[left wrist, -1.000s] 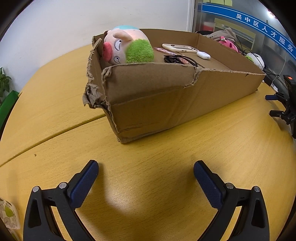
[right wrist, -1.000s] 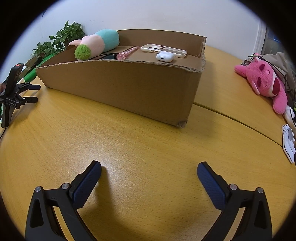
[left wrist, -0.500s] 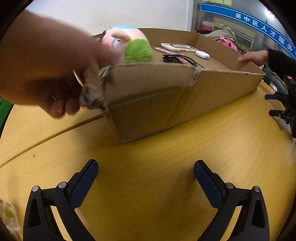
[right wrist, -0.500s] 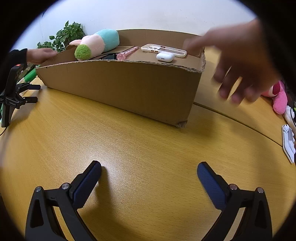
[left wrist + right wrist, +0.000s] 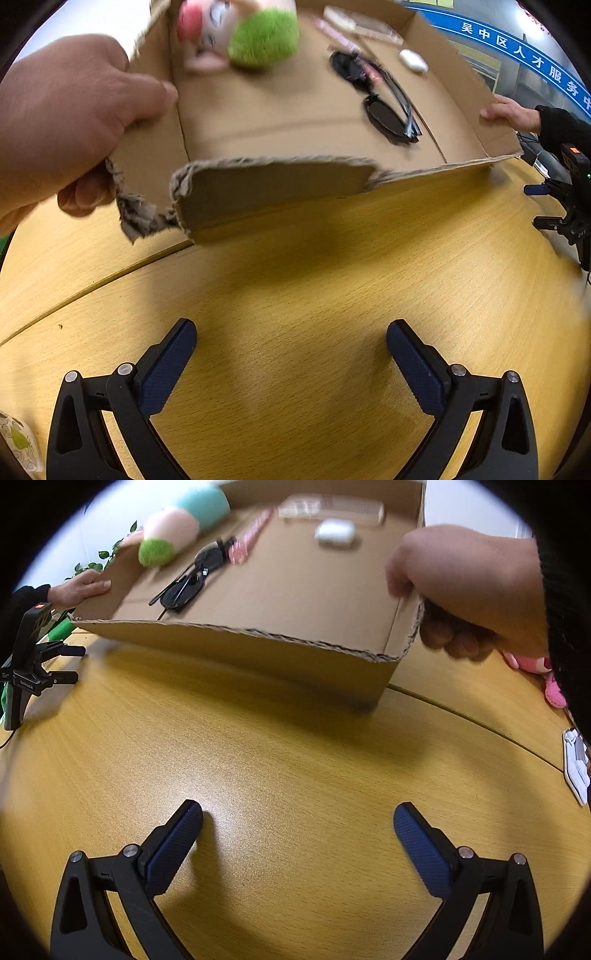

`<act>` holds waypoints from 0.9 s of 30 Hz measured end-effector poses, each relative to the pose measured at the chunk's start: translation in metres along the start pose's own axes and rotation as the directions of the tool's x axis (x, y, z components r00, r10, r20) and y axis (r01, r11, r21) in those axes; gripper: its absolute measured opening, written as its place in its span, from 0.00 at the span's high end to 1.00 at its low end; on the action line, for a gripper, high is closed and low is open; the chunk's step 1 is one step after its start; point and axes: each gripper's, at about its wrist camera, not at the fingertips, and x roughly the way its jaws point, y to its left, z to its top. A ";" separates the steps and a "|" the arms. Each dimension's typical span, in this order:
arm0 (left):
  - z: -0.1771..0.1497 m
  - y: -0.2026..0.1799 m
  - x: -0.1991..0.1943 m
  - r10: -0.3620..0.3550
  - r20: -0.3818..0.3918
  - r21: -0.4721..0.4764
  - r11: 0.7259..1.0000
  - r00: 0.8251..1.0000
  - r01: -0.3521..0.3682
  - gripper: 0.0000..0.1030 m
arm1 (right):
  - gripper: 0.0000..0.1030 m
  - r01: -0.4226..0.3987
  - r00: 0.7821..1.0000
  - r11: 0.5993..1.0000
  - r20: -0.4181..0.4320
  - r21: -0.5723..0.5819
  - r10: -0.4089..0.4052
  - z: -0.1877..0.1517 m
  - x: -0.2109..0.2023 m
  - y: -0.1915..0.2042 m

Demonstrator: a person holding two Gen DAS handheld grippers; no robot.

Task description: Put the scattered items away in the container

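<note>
A cardboard box (image 5: 273, 188) (image 5: 258, 653) is tilted toward the cameras, held by a bare hand (image 5: 62, 122) (image 5: 469, 587) at one end and a second hand (image 5: 506, 114) (image 5: 81, 589) at the other. Inside lie a plush toy (image 5: 243, 33) (image 5: 173, 528), black sunglasses (image 5: 384, 107) (image 5: 192, 579), a pink pen (image 5: 249, 539), a white earbud case (image 5: 413, 61) (image 5: 334, 531) and a phone case (image 5: 328, 507). My left gripper (image 5: 291, 354) and right gripper (image 5: 297, 834) are open and empty, low over the wooden table (image 5: 314, 277) (image 5: 280, 753) in front of the box.
A black phone stand (image 5: 569, 206) (image 5: 26, 664) stands at one table side. A pink plush (image 5: 546, 679) and a white object (image 5: 576, 764) lie at the right edge in the right wrist view. A green plant (image 5: 103, 559) is behind the box.
Two bare hands came in, gripped the box ends and tipped the box toward the cameras; its contents now show and blur. Both grippers stayed where they were, open.
</note>
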 end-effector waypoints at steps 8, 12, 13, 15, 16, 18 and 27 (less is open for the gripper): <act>0.000 0.000 0.000 0.001 0.000 0.000 1.000 1.000 -0.001 0.00 | 0.00 0.001 1.000 1.000 0.000 0.000 -0.001 0.000 0.001 0.000; 0.000 0.000 0.000 0.001 0.000 0.000 1.000 1.000 -0.001 0.00 | 0.00 0.001 1.000 1.000 0.000 0.001 -0.001 0.000 0.001 0.000; 0.000 0.000 0.000 0.001 0.000 0.000 1.000 1.000 -0.001 0.00 | 0.00 0.001 1.000 1.000 0.000 0.001 -0.001 0.000 0.000 0.000; 0.000 0.000 0.000 0.001 0.000 0.000 1.000 1.000 -0.001 0.00 | 0.00 0.001 1.000 1.000 0.000 0.001 -0.001 0.000 0.000 0.000; 0.000 0.000 0.000 0.001 0.000 0.000 1.000 1.000 -0.001 0.00 | 0.00 0.002 1.000 1.000 0.000 0.001 -0.002 0.000 0.000 0.000; 0.000 0.000 0.000 0.001 0.000 0.000 1.000 1.000 -0.001 0.00 | 0.00 0.002 1.000 1.000 0.000 0.001 -0.002 0.000 0.001 0.000; 0.001 0.000 -0.002 0.004 0.000 0.001 1.000 1.000 -0.004 0.00 | 0.00 0.003 1.000 1.000 0.000 0.002 -0.003 0.001 0.001 0.001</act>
